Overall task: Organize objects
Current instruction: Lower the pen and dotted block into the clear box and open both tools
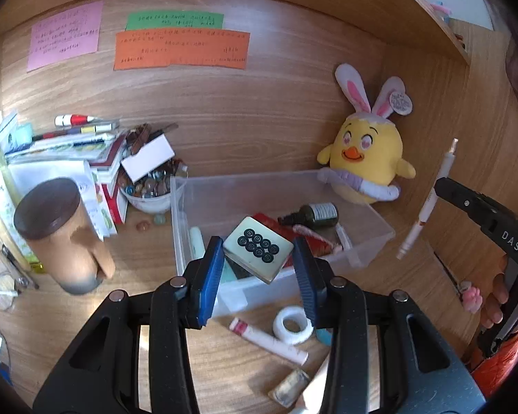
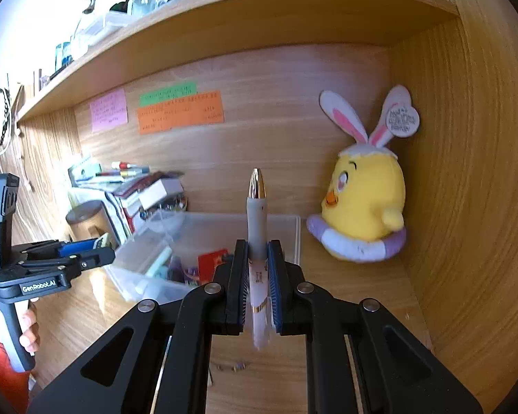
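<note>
My left gripper (image 1: 257, 258) holds a cream mahjong tile (image 1: 258, 248) with dark circles between its blue pads, over the front of a clear plastic bin (image 1: 383, 233). The bin holds a dark small bottle (image 1: 316, 214), a red item and tubes. My right gripper (image 2: 258, 269) is shut on a white-and-grey pen (image 2: 257, 227) with a gold tip, upright, in front of the bin (image 2: 295, 238). The pen (image 1: 428, 203) and right gripper also show at the right of the left wrist view. The left gripper (image 2: 86, 252) shows at the left of the right wrist view.
A yellow chick plush (image 1: 367, 162) with bunny ears stands at the back right corner. A brown mug (image 1: 62, 234), stacked books (image 1: 69, 158) and a bowl of stones (image 1: 148, 189) sit left. A tape roll (image 1: 291, 324), white tube (image 1: 269, 339) lie on the desk in front of the bin.
</note>
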`<action>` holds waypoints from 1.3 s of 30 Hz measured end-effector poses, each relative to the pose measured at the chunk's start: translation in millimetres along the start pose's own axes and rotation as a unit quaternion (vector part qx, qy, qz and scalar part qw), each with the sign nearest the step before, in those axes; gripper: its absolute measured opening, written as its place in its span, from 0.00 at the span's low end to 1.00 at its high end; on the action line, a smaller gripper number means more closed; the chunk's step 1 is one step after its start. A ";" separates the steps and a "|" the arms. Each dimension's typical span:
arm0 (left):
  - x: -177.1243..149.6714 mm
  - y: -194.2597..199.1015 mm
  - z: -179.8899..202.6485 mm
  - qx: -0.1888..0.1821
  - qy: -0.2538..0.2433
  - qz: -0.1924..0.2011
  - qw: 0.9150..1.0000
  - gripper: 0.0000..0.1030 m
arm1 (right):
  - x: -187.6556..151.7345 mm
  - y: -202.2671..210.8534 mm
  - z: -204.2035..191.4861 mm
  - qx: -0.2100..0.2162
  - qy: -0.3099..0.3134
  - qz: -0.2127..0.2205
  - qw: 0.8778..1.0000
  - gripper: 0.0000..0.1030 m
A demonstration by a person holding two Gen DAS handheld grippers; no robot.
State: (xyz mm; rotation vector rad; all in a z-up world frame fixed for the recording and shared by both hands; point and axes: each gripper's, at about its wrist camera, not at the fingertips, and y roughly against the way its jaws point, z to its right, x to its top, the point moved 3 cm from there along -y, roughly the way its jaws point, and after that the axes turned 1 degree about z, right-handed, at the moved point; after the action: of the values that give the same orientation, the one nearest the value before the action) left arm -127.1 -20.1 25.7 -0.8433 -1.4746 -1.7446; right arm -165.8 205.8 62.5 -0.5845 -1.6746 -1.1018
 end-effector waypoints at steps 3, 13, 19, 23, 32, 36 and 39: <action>9.9 -4.4 -1.6 0.006 -0.003 0.003 1.000 0.39 | 10.0 -3.5 -0.5 0.004 -0.002 0.010 1.000 0.10; 15.7 -43.0 -16.1 0.023 -0.004 -0.031 0.999 0.39 | 22.8 -38.1 -8.6 -0.002 0.024 0.003 1.000 0.10; 4.6 -63.5 -23.2 0.018 0.003 -0.055 0.998 0.39 | 10.2 -68.6 -5.3 -0.030 0.042 -0.034 0.998 0.10; 0.2 -70.5 -23.1 0.016 0.000 -0.064 0.998 0.39 | -0.9 -87.1 -6.8 -0.040 0.059 -0.061 0.996 0.10; -5.3 -76.3 -24.7 0.004 0.003 -0.080 0.997 0.39 | -17.3 -118.1 -36.4 -0.013 0.102 -0.099 0.990 0.14; -2.9 -71.5 -25.1 -0.003 0.005 -0.072 0.997 0.43 | -21.7 -122.5 -46.8 0.031 0.096 -0.118 0.988 0.17; -1.6 -66.4 -25.9 -0.005 0.006 -0.065 0.998 0.44 | -26.0 -125.7 -49.7 0.036 0.094 -0.129 0.986 0.23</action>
State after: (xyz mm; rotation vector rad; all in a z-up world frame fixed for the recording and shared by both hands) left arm -182.8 -37.9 -15.1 -0.7562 -1.5445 -1.8504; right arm -232.1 106.8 -6.4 -0.2115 -1.6466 -1.2331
